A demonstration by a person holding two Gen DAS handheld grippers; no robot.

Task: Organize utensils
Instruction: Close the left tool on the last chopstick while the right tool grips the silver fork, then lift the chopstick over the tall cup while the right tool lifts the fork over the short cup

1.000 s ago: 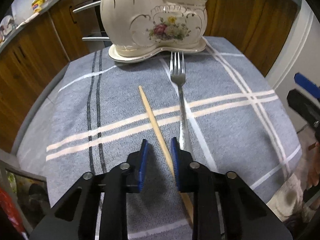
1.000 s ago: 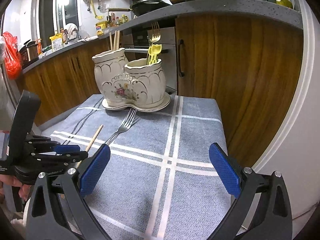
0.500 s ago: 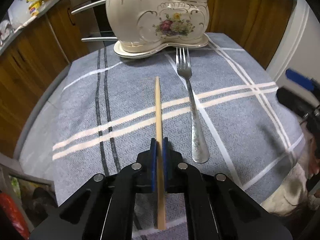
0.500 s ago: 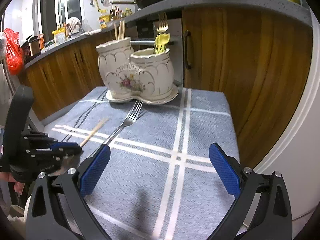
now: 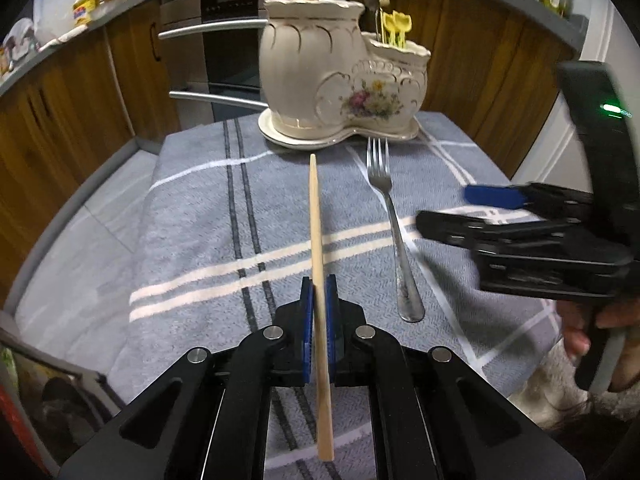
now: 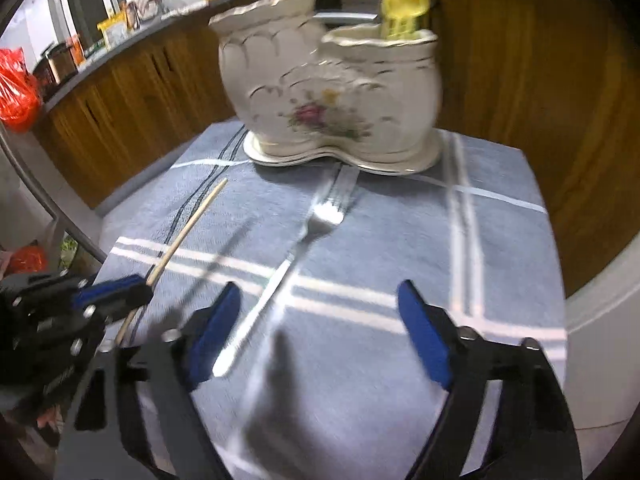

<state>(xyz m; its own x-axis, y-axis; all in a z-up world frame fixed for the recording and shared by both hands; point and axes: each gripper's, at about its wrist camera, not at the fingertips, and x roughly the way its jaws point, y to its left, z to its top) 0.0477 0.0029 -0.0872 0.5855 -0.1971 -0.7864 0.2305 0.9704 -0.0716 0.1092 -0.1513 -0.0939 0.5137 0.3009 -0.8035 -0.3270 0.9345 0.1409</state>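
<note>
Where a grey plaid cloth (image 5: 192, 216) covers the table, a cream floral ceramic holder (image 5: 340, 92) stands at its far end, its two compartments holding chopsticks and yellow-handled utensils whose lower parts are hidden inside. The right gripper (image 6: 320, 320) hovers with fingers spread wide above a metal fork (image 6: 288, 260), which lies on the cloth and is blurred in that view. The left gripper (image 5: 319, 312) pinches a wooden chopstick (image 5: 316, 216) pointing toward the holder; the left gripper's frame hides part of its near end.
</note>
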